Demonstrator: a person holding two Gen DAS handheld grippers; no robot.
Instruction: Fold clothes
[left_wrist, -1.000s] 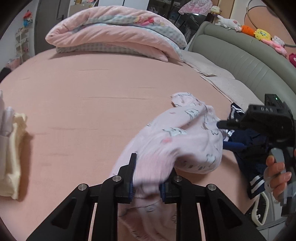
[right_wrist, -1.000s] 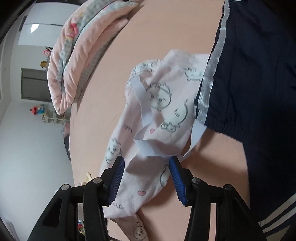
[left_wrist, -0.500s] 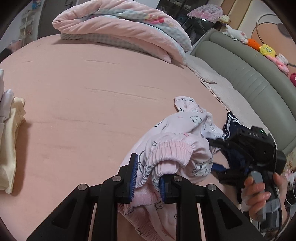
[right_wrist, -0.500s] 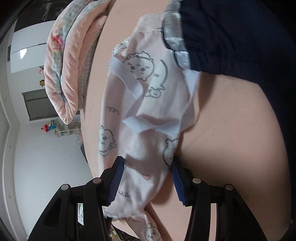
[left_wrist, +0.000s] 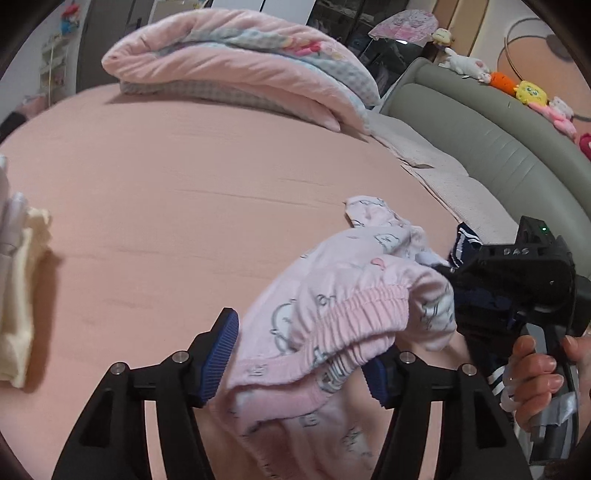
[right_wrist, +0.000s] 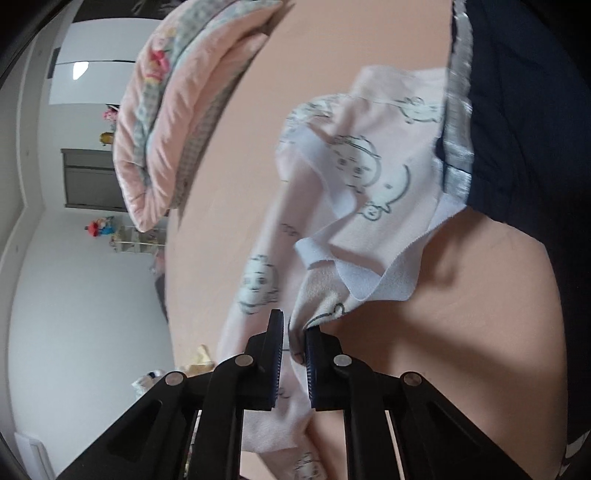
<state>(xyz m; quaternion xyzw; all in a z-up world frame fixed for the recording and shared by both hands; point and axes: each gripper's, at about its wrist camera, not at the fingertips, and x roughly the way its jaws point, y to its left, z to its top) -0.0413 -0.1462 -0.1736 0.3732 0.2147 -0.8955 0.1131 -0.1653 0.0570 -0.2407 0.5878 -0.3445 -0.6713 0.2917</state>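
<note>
pink pyjamas blurred, navy garment cropped

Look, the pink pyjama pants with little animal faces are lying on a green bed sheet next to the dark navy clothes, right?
Not quite. The bed sheet is salmon pink, not green; the left wrist view shows it plainly. The rest holds: the pink pyjama pants with little animal faces lie on it next to the dark navy clothes.
</note>
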